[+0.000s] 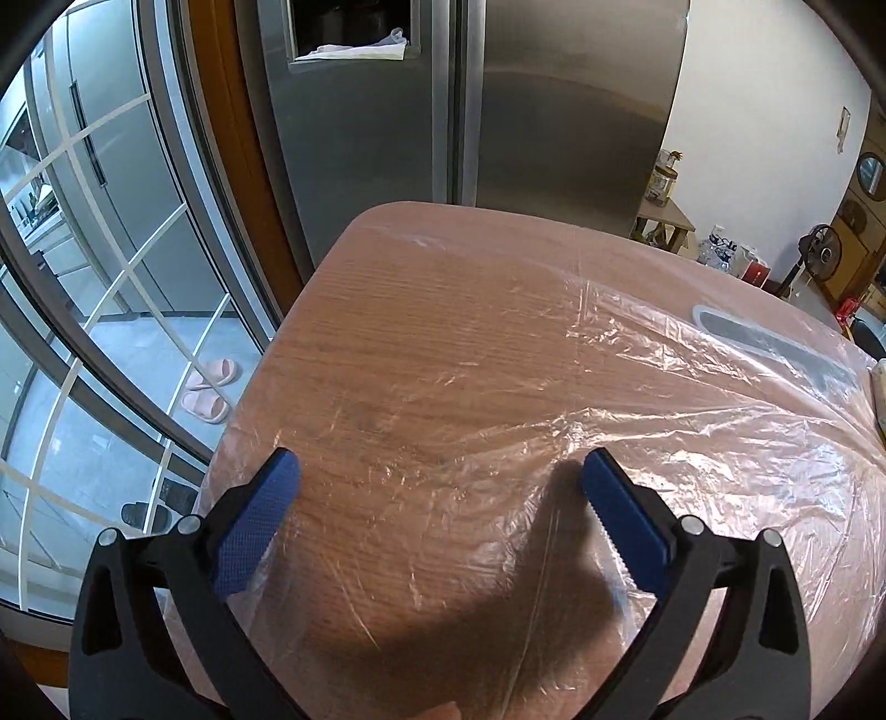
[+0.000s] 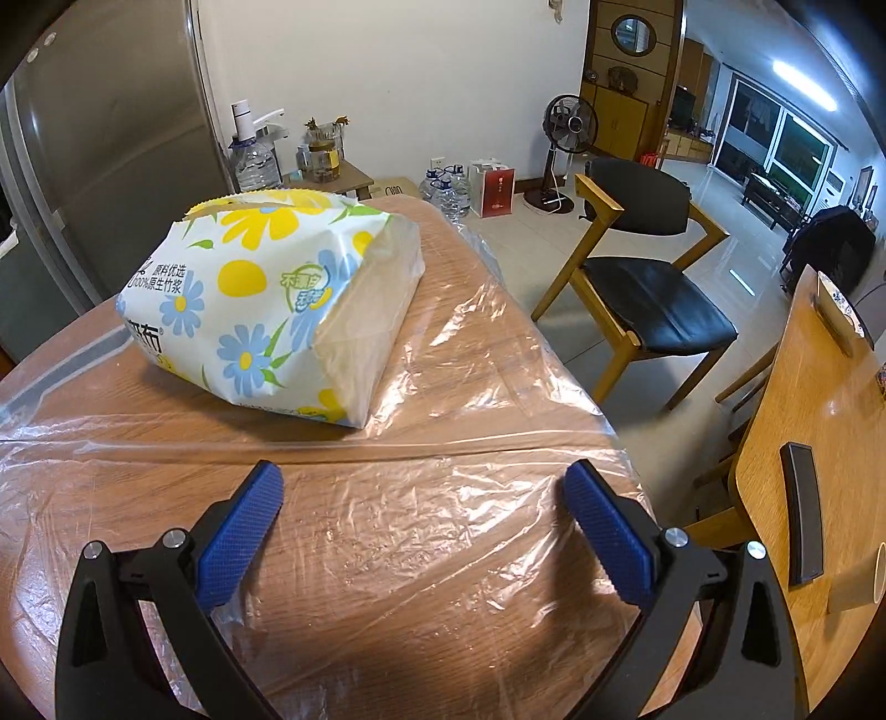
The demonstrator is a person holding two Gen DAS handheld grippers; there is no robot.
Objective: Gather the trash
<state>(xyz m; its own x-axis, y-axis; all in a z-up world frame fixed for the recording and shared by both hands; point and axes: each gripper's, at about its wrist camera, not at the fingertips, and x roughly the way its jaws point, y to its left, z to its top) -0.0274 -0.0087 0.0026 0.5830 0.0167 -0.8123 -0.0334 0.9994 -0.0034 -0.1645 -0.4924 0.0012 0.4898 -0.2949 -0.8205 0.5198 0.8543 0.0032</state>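
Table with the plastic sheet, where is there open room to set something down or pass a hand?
Open: the stretch of table between the left gripper and the refrigerator, covered only by the flat plastic sheet. Also the strip between the right gripper and the tissue pack. Crowded: the far middle, where that pack sits.

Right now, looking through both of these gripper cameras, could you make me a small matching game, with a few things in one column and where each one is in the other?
Things:
1. flowered yellow-and-blue tissue pack
2. pink slippers
3. black-seated wooden chair
4. white crumpled cloth

Places:
A. in the recess of the steel fridge door
B. on the floor behind the glass door
C. on the plastic-covered wooden table
D. on the tiled floor beside that table

Pairs: 1-C, 2-B, 3-D, 4-A
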